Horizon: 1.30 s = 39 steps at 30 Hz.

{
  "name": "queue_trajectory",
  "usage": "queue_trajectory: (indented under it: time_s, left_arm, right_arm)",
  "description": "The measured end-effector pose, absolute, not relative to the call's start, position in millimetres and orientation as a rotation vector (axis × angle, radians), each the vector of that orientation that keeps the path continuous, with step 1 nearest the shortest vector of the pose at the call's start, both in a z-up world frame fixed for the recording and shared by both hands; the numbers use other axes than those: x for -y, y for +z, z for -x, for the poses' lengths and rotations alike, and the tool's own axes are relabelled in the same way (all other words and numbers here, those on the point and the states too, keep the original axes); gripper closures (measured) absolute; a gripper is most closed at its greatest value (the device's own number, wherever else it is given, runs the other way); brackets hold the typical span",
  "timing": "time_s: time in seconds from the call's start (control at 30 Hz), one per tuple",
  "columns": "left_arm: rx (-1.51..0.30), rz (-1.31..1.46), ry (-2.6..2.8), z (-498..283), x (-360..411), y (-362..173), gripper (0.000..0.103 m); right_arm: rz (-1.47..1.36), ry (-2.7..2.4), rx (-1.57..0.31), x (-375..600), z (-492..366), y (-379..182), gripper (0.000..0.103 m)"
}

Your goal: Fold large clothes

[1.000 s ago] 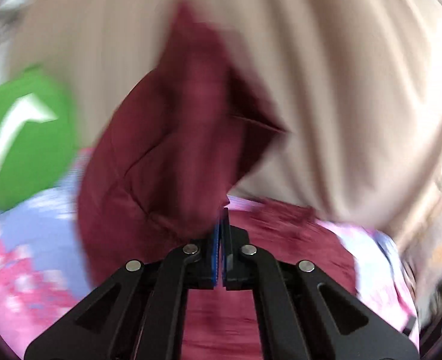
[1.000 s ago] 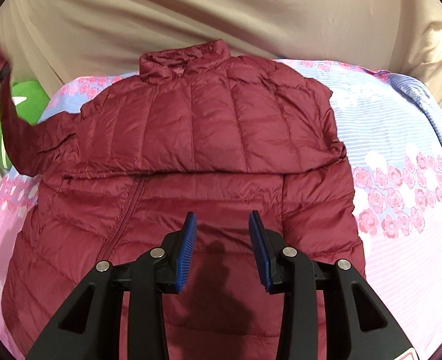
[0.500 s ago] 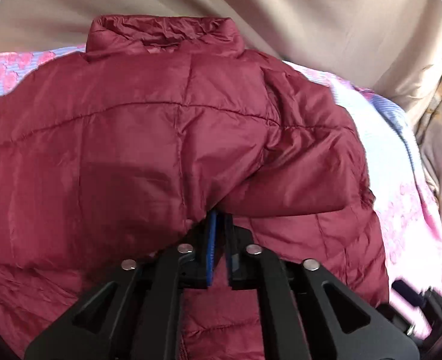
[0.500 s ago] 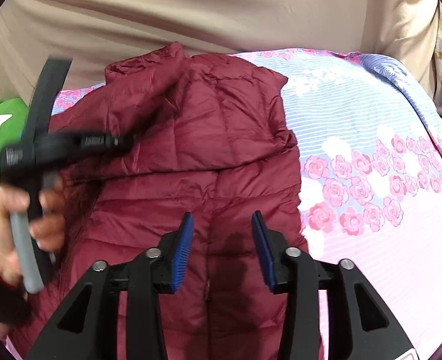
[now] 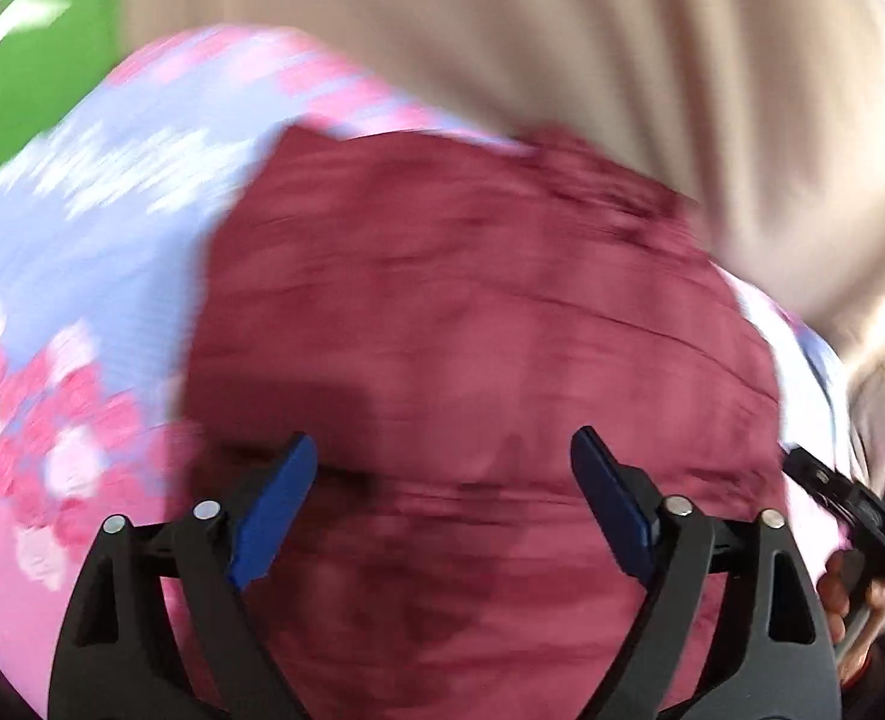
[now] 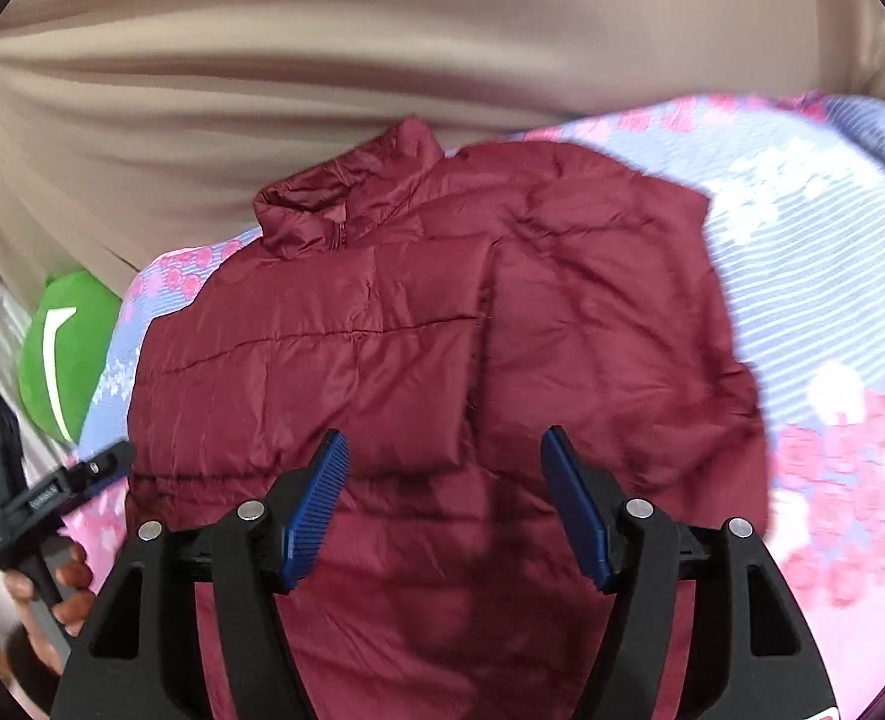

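A maroon puffer jacket [image 6: 442, 330] lies flat on the bed with both sleeves folded in over its body and its collar [image 6: 346, 198] at the far end. My right gripper [image 6: 442, 498] is open and empty, hovering over the jacket's lower half. My left gripper [image 5: 442, 498] is open and empty above the jacket [image 5: 472, 330]; that view is motion-blurred. The left gripper's handle and the hand holding it show at the left edge of the right wrist view [image 6: 28, 510].
The bed sheet [image 6: 814, 276] is floral, pink and pale blue. A beige curtain [image 6: 382, 48] hangs behind the bed. A green plush toy [image 6: 64, 354] sits at the bed's far left. The right gripper's handle shows in the left wrist view [image 5: 850, 504].
My left gripper carried the left sleeve over the jacket's body, opened and let it go, then pulled back to the left. My right gripper opened a little wider.
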<state>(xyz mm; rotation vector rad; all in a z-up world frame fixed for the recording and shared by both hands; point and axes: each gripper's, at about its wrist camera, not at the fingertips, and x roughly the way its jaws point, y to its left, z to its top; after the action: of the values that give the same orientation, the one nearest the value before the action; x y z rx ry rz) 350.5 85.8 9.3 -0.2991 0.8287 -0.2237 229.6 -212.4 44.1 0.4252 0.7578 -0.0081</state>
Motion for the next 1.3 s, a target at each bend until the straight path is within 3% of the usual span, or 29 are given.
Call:
queue_trajectory:
  time_s: [0.17, 0.23, 0.3, 0.37, 0.43, 0.5, 0.57, 0.67, 0.73, 0.87, 0.97, 1.1, 1.13, 1.2, 1.3]
  left_arm:
    - [-0.857, 0.401, -0.180, -362, -128, -6, 0.028]
    - [-0.870, 0.425, -0.182, -369, -131, -9, 0.034]
    - [-0.877, 0.436, -0.169, -373, -135, -11, 0.045]
    - [-0.887, 0.451, -0.150, -379, -138, -13, 0.062]
    - [-0.893, 0.446, -0.145, -382, -138, -13, 0.088]
    - [-0.903, 0.406, -0.129, -384, -132, -16, 0.100]
    - [-0.927, 0.363, -0.132, -388, -120, -22, 0.100]
    - [-0.920, 0.276, -0.091, -390, -101, -26, 0.100]
    - [-0.915, 0.251, -0.076, -389, -94, -26, 0.101]
    - [-0.885, 0.178, -0.052, -386, -84, -29, 0.101]
    - [-0.868, 0.139, -0.043, -381, -78, -30, 0.101]
    - [-0.861, 0.090, -0.021, -377, -74, -28, 0.101]
    - [-0.861, 0.083, -0.018, -373, -73, -26, 0.101]
    - [-0.849, 0.078, -0.034, -360, -74, -15, 0.101]
    - [-0.780, 0.069, -0.068, -336, -82, 16, 0.099]
  right_arm:
    - [-0.451, -0.033, -0.762, 205, -255, 25, 0.041]
    - [-0.445, -0.035, -0.760, 201, -261, 22, 0.062]
    - [-0.433, -0.043, -0.744, 198, -265, 29, 0.099]
    - [-0.409, -0.035, -0.653, 194, -258, 50, 0.100]
    - [-0.373, -0.018, -0.538, 191, -241, 77, 0.101]
    - [-0.348, 0.004, -0.412, 192, -221, 101, 0.101]
    - [-0.317, -0.027, -0.414, 199, -222, 100, 0.101]
    - [-0.260, -0.166, -0.681, 216, -270, 40, 0.102]
    - [-0.296, -0.188, -0.737, 224, -277, 15, 0.102]
    - [-0.343, -0.157, -0.598, 227, -257, 32, 0.102]
    - [-0.323, -0.185, -0.725, 233, -280, 3, 0.103]
    - [-0.290, -0.184, -0.748, 224, -274, 18, 0.101]
    - [-0.301, -0.212, -0.726, 228, -266, 26, 0.099]
    - [-0.330, -0.266, -0.686, 239, -251, 37, 0.086]
    - [-0.310, -0.243, -0.618, 238, -238, 62, 0.090]
